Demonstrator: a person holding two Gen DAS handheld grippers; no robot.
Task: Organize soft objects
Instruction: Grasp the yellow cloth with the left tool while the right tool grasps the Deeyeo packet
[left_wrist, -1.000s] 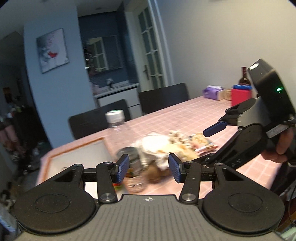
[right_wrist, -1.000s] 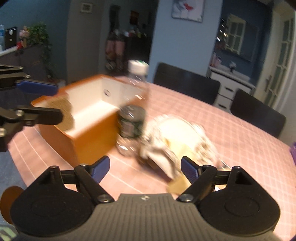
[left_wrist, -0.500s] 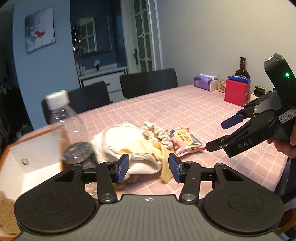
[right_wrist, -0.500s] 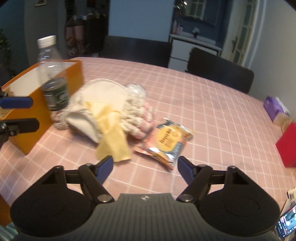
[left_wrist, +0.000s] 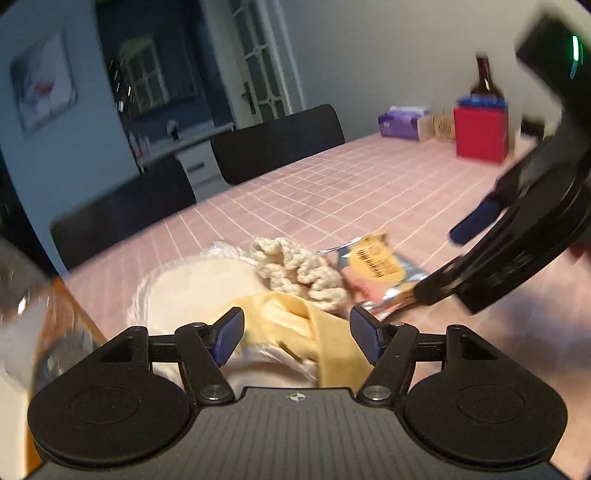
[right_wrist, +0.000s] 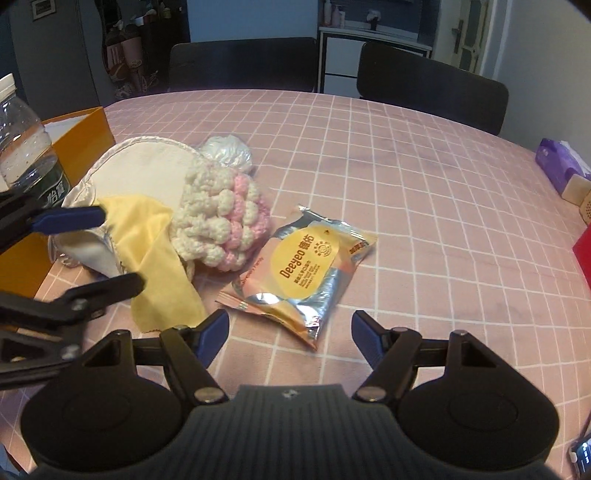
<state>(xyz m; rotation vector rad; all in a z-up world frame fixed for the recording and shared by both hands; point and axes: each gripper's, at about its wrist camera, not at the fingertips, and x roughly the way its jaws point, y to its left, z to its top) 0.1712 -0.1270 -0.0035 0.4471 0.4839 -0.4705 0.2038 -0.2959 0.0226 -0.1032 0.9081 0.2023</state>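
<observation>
A pile of soft things lies on the pink checked tablecloth: a white padded cloth (right_wrist: 147, 166), a yellow cloth (right_wrist: 155, 254), a white and pink crocheted piece (right_wrist: 221, 221) and a foil wipes packet (right_wrist: 306, 266). An orange box (right_wrist: 85, 129) stands at the left. My left gripper (left_wrist: 295, 338) is open and empty, low over the yellow cloth (left_wrist: 295, 317); it also shows in the right wrist view (right_wrist: 96, 251). My right gripper (right_wrist: 290, 336) is open and empty, just short of the packet; it also shows in the left wrist view (left_wrist: 439, 262), by the packet (left_wrist: 376, 266).
A clear water bottle (right_wrist: 26, 147) stands beside the orange box. A red box (left_wrist: 480, 133), a purple tissue pack (left_wrist: 402, 122) and a brown bottle (left_wrist: 484, 81) stand at the table's far right. Two black chairs (right_wrist: 432, 88) stand behind the table.
Both grippers have swung right and dropped closer to the pile. The left gripper's fingers have spread wider. The bottle and orange box have slid to the left edge of both views.
</observation>
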